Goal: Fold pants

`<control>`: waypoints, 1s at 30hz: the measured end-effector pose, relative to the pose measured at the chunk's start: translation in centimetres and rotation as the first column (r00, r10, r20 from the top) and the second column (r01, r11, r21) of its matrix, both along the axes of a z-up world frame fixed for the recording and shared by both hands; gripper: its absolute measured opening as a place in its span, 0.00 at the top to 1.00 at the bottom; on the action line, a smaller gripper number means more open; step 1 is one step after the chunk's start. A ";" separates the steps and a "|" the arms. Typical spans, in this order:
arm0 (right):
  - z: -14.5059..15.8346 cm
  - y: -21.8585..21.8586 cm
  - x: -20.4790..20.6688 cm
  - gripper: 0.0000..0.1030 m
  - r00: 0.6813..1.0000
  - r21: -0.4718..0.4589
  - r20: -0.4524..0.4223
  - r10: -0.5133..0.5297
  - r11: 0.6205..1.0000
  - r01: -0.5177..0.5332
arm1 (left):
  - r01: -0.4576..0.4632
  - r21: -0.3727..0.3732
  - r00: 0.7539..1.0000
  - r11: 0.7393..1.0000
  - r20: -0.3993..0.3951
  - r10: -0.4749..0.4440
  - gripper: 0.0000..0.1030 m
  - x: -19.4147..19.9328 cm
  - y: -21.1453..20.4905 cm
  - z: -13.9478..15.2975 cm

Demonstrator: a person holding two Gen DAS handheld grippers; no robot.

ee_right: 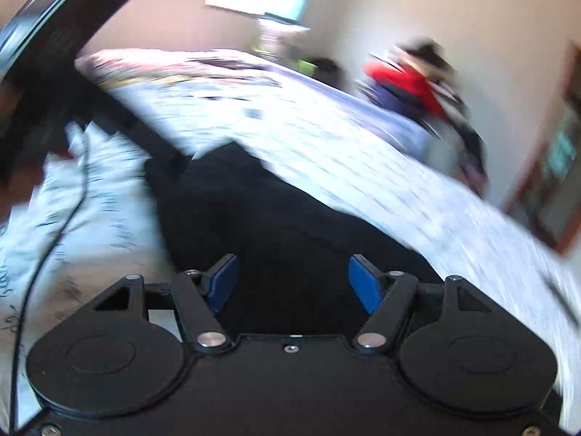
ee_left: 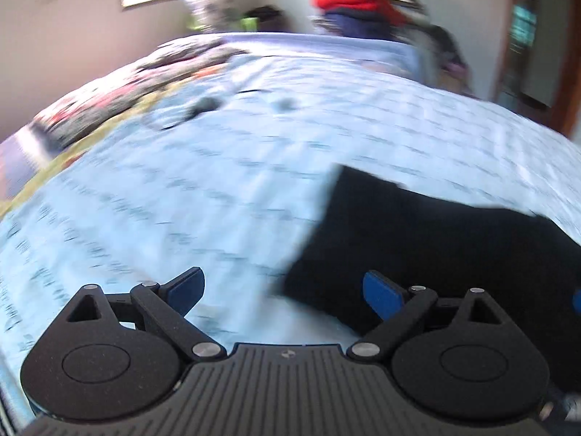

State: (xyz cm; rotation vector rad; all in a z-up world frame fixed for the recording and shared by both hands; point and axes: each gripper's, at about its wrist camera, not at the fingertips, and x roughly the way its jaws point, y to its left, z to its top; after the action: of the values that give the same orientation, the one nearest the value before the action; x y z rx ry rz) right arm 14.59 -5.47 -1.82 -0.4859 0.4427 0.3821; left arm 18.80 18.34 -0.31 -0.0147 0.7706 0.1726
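The black pants (ee_left: 435,243) lie flat on the light blue patterned bed sheet (ee_left: 218,181). In the left wrist view they fill the lower right. My left gripper (ee_left: 283,290) is open and empty, just above the sheet at the pants' left edge; its right blue pad (ee_left: 381,292) is over the fabric. In the right wrist view the pants (ee_right: 276,218) run from the centre toward the gripper. My right gripper (ee_right: 292,283) is open and empty, right above the pants. Both views are motion-blurred.
A bed with a colourful quilt (ee_left: 120,87) along its far left side. A pile of red and blue clothes (ee_left: 359,7) stands beyond the bed. A black cable (ee_right: 54,236) and a dark shape (ee_right: 43,72) cross the left of the right wrist view.
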 end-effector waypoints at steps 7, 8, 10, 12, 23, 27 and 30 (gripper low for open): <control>-2.7 9.0 0.3 0.35 0.975 -0.296 0.103 0.197 0.942 -0.159 | -0.228 0.059 0.974 0.972 0.022 0.227 0.07 0.4 8.5 2.1; -3.1 9.7 0.4 0.35 0.972 -0.334 0.109 0.208 0.929 -0.161 | -0.233 0.027 0.972 0.972 0.024 0.232 0.07 0.4 8.9 2.3; -4.0 11.0 1.0 0.37 0.969 -0.412 0.113 0.221 0.898 -0.157 | -0.187 -0.043 0.982 0.981 0.003 0.188 0.07 1.1 8.7 2.0; -4.8 11.8 1.7 0.41 0.966 -0.497 0.111 0.233 0.855 -0.149 | -0.114 -0.094 0.993 0.989 -0.048 0.110 0.08 2.2 7.9 1.1; -6.0 13.8 2.3 0.72 0.941 -0.597 0.137 0.311 0.783 -0.172 | -0.021 -0.365 0.991 0.931 -0.127 -0.027 0.07 4.1 7.0 -2.0; -5.9 13.7 2.8 0.82 0.940 -0.578 0.142 0.311 0.797 -0.177 | -0.009 -0.414 0.988 0.910 -0.144 -0.056 0.07 4.9 7.5 -2.4; -4.4 12.3 3.0 0.87 0.953 -0.459 0.113 0.282 0.865 -0.202 | -0.010 -0.523 0.981 0.852 -0.171 -0.093 0.07 5.9 8.0 -3.0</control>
State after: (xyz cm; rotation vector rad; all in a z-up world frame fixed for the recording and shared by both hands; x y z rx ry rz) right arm 17.56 6.88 -6.24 -1.0220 0.2929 0.4791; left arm 24.73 26.36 -3.34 -0.5072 0.9918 -0.0851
